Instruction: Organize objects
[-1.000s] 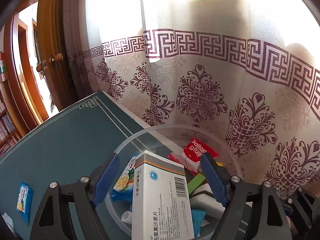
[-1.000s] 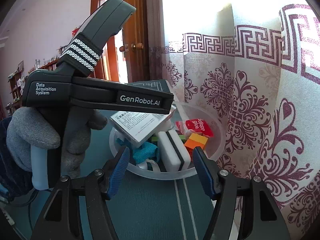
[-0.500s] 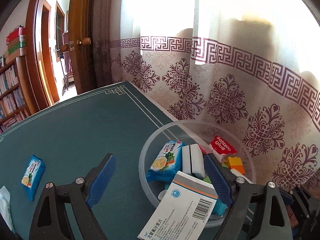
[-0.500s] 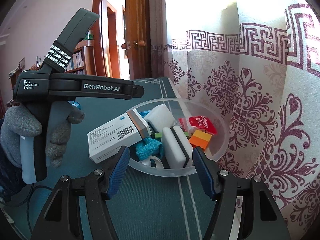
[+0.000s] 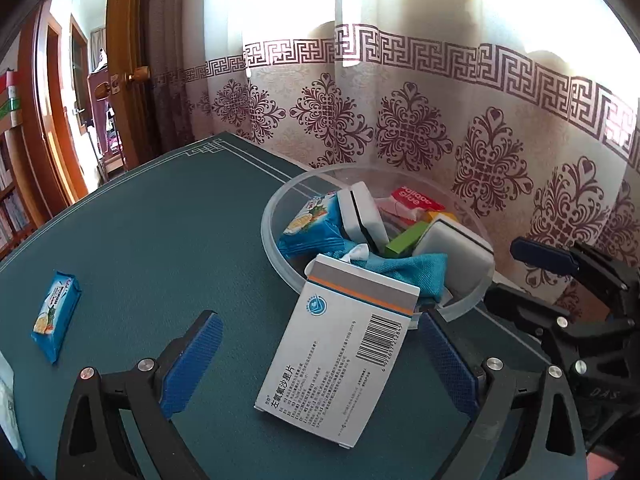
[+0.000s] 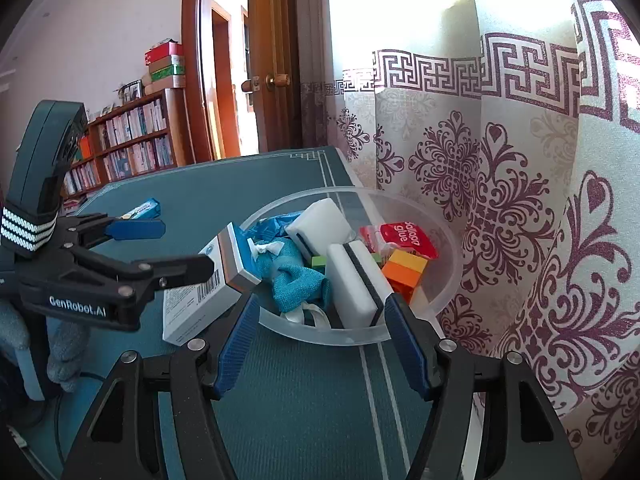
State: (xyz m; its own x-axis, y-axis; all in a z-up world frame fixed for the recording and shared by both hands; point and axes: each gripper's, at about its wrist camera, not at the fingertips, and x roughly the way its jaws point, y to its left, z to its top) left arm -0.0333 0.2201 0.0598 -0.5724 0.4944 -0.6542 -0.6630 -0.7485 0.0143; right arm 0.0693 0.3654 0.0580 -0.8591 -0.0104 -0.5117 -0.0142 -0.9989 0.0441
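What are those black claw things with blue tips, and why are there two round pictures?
Each claw is a hand-held gripper: a person squeezes a handle to move two fingers with blue pads. A small camera sits on each, so each round picture looks out along one tool.

The left hand-held gripper is opening, and the white cardboard medicine box with a barcode lies loose between its fingers, leaning on the rim of the clear round plastic bowl. The right hand-held gripper is open and holds nothing; its picture shows a grey-gloved hand holding the left tool.

The bowl sits on a dark green table and holds sponges, a teal cloth, coloured blocks and snack packets. One blue snack packet lies alone on the table.
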